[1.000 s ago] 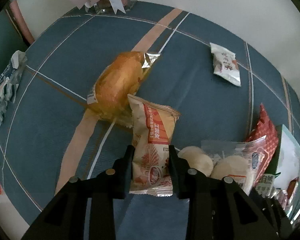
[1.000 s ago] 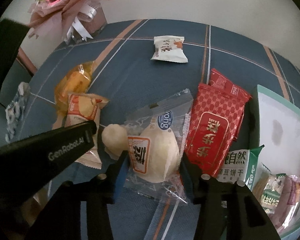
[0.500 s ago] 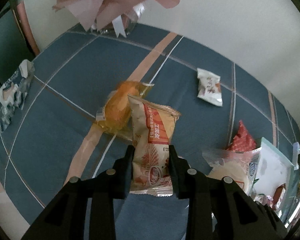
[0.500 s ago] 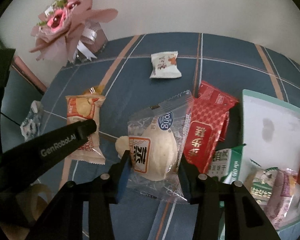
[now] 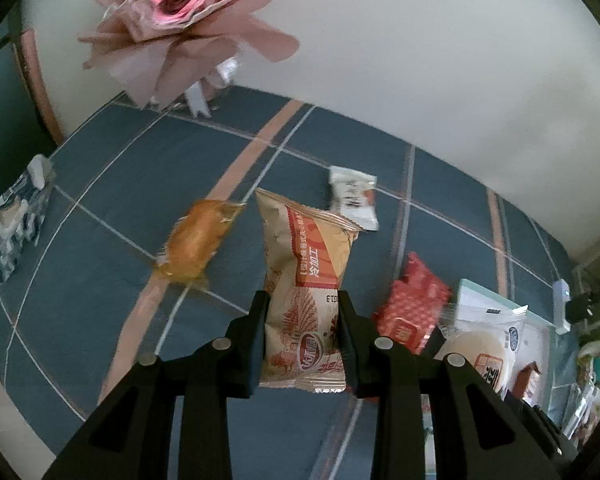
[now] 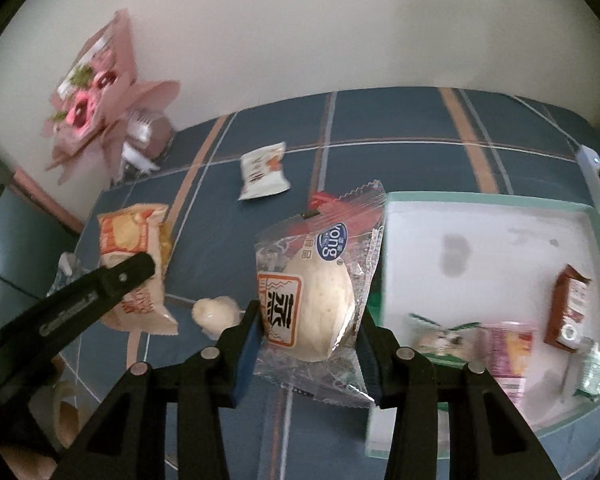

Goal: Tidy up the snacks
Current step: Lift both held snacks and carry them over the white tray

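My left gripper [image 5: 302, 300] is shut on a beige and orange snack packet [image 5: 306, 276], held above the blue plaid tablecloth; the packet also shows in the right wrist view [image 6: 134, 264]. My right gripper [image 6: 308, 312] is shut on a clear bag with a white bun [image 6: 320, 284], lifted beside the left edge of the white tray [image 6: 500, 220]. The bun bag also shows in the left wrist view [image 5: 484, 352]. Several small packs lie in the tray's near right part, among them a brown carton [image 6: 568, 312].
On the cloth lie an orange bread packet [image 5: 196, 240], a small white packet [image 5: 354, 200], a red packet [image 5: 414, 308], a loose white bun [image 6: 216, 312] and a blue-white wrapper [image 5: 18, 220]. A pink flower bouquet [image 5: 180, 20] stands at the back left by the wall.
Both grippers have risen and tilted up with their snacks held. The right gripper has moved right, and more of the tray shows. The loose white bun stays on the cloth.
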A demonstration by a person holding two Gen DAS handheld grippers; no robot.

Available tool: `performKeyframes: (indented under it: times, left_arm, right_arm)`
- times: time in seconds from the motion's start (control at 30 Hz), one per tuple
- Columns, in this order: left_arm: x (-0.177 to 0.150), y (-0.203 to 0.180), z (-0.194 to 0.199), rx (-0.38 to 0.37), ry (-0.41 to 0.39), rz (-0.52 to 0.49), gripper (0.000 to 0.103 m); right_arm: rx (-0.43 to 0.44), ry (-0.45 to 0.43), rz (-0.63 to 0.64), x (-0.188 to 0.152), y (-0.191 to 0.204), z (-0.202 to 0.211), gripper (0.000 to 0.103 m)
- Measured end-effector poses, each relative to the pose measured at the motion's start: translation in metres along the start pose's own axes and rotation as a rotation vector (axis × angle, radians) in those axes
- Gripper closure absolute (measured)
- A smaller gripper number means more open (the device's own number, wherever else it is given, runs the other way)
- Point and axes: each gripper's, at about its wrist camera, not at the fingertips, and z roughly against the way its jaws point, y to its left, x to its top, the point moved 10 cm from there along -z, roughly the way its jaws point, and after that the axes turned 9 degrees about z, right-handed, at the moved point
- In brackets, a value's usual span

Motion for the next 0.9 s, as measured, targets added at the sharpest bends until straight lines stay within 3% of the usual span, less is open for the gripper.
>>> performKeyframes:
  times: [0.43, 0.9]
  left_arm:
    - [-0.034, -0.082, 0.010, -0.109, 0.029, -0.134, 0.069]
    - [-0.086, -0.170, 0.005, -0.216, 0.085, -0.297, 0.069]
  right_arm:
    - [-0.112, -0.038, -0.204, -0.012, -0.109, 0.036, 0.056]
    - [-0.142, -0.075, -0.411, -0.028, -0.195, 0.064, 0.056]
